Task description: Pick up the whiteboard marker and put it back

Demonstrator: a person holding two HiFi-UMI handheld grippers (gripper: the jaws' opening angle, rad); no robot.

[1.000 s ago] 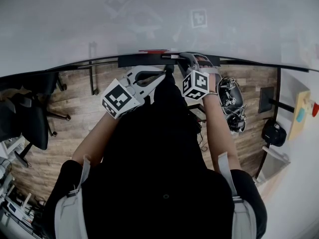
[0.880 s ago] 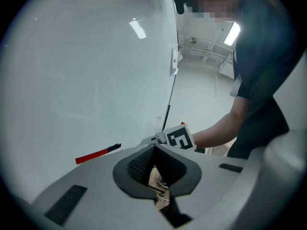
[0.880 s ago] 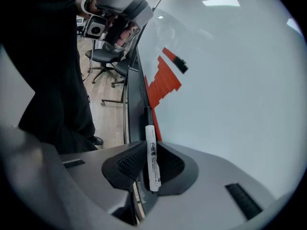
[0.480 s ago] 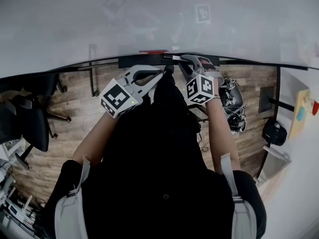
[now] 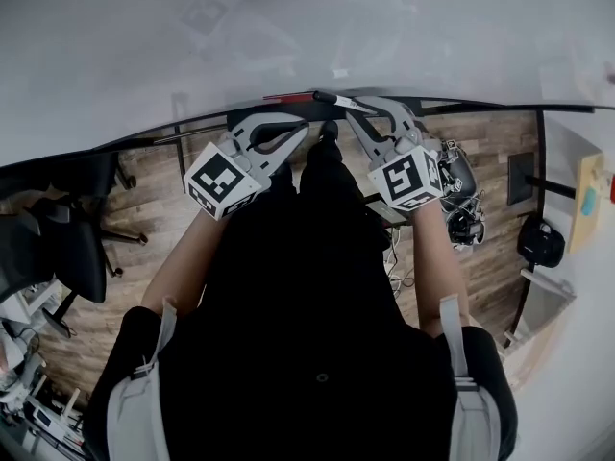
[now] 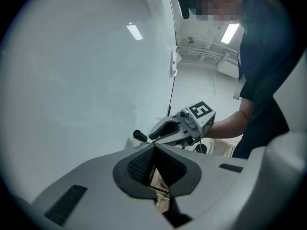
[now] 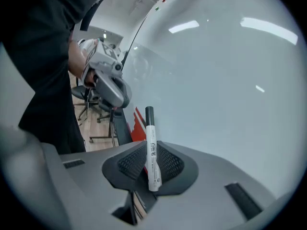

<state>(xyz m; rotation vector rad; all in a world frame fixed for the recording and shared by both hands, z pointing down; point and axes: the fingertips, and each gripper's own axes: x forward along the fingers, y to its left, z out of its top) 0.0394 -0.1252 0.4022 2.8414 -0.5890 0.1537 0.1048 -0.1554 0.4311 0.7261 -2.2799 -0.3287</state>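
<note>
My right jaws [image 7: 151, 166] are closed on the whiteboard marker [image 7: 150, 143]. Its white barrel is pinched between the ribbed pads and stands up out of the grip, black cap pointing away from me. The marker is off the ledge and in the air, close in front of the whiteboard [image 7: 225, 80]. Just left of its cap I see the dark ledge [image 7: 121, 128] along the board's lower edge, with something flat and red [image 7: 140, 126] lying by it — what it is I cannot tell.

My left jaws [image 6: 154, 163] are drawn in narrow, the two pads [image 6: 140, 164] almost meeting in a V, with only a sliver of floor showing through the gap. Past them the other gripper [image 6: 184, 128] hangs close, its marker cube uppermost and the black cap [image 6: 140, 136] poking out towards the board [image 6: 86, 71].

From my head, looking down, both tools are raised in front of my chest and angled in towards each other. The left gripper [image 5: 300, 131] sits a little lower. The right gripper [image 5: 354, 109] carries the marker [image 5: 327, 97] right at the board's bottom edge, beside the red piece [image 5: 288, 96]. The whiteboard [image 5: 288, 36] fills the top of the view — below it lie the wooden floor [image 5: 144, 209] and an office chair [image 5: 67, 248] off to my left.
</note>
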